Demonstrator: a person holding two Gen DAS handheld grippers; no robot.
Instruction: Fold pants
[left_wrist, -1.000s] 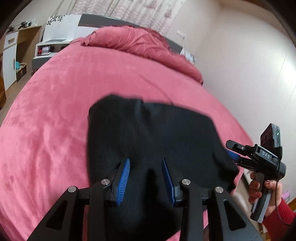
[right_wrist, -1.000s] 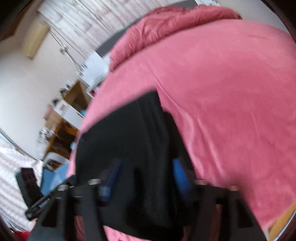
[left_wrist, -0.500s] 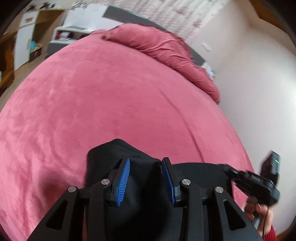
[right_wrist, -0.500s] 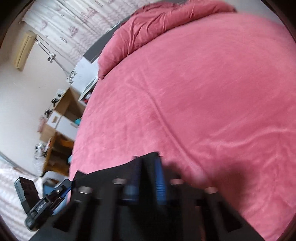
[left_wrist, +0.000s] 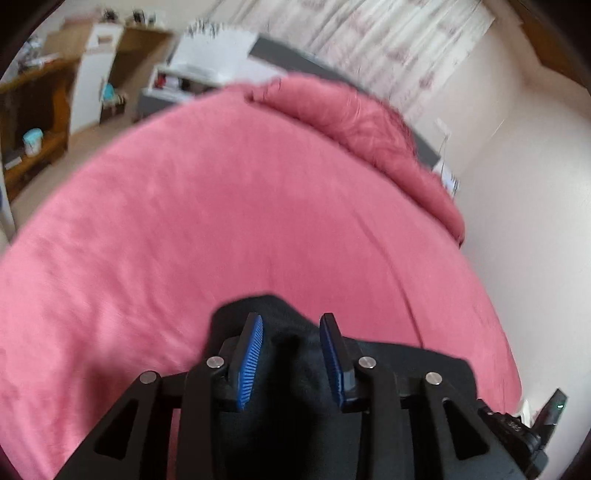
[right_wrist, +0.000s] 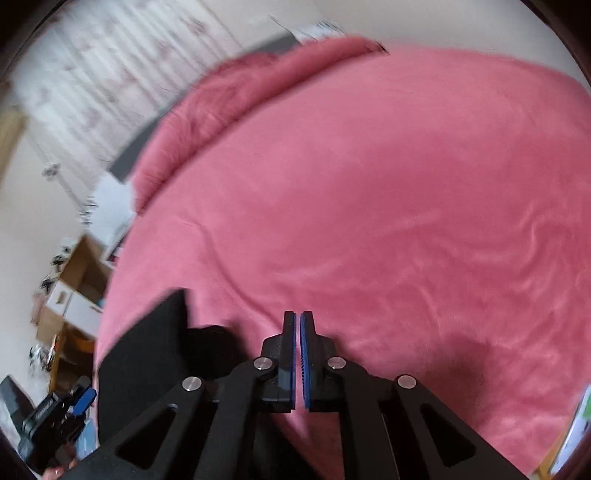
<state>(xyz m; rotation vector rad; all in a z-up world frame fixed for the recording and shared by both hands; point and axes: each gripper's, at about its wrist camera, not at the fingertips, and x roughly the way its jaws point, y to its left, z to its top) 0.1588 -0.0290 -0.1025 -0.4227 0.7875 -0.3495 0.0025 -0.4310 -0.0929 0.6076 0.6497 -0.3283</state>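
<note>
The black pants (left_wrist: 284, 354) lie folded on the pink bed (left_wrist: 221, 221), near its front edge. In the left wrist view my left gripper (left_wrist: 291, 360) hangs over the pants' near end with its blue pads apart and nothing clamped. In the right wrist view the pants (right_wrist: 155, 350) lie at the lower left, left of my right gripper (right_wrist: 297, 354). Its pads are pressed together with nothing between them, over bare bedspread. The left gripper (right_wrist: 59, 417) shows at the far lower left of the right wrist view, and the right gripper (left_wrist: 517, 428) at the lower right of the left wrist view.
A bunched pink duvet (left_wrist: 354, 122) lies along the head of the bed. Wooden shelves (left_wrist: 33, 110) and a white cabinet (left_wrist: 96, 77) stand to the left of the bed. A white wall (left_wrist: 524, 206) runs along the bed's right side.
Both grippers have pulled back toward the bed's front edge, so less of the pants shows. My right gripper has closed from wide open and now sits off the pants.
</note>
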